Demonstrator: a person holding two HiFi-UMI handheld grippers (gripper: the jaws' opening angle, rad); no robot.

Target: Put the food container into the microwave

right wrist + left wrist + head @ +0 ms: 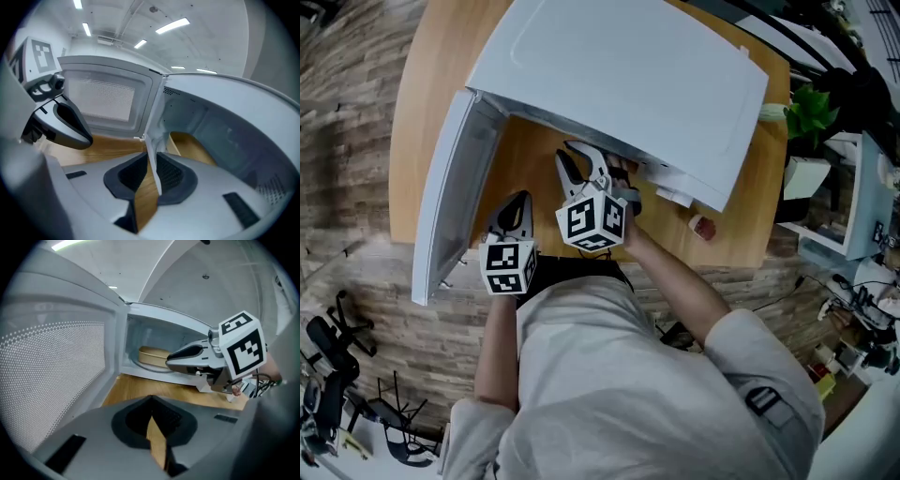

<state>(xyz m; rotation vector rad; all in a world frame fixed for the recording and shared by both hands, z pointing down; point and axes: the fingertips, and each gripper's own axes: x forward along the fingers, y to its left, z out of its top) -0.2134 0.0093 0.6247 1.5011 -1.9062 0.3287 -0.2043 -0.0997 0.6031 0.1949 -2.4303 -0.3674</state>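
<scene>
A white microwave [619,75] stands on a wooden table [431,56] with its door [450,187] swung open to the left. The food container [152,356], tan and flat, lies on the turntable inside; it also shows in the right gripper view, where the container [190,146] lies just beyond the jaws. In the head view the microwave's top hides it. My right gripper [578,157] reaches to the cavity's mouth, jaws shut and empty [151,161]. My left gripper [520,203] hangs back beside the door, also shut on nothing [151,401].
The open door's mesh window [51,376] fills the left of the left gripper view. A small red-capped object [703,227] and a white slip [675,194] lie on the table right of the opening. A green plant [811,108] and shelves stand at the far right.
</scene>
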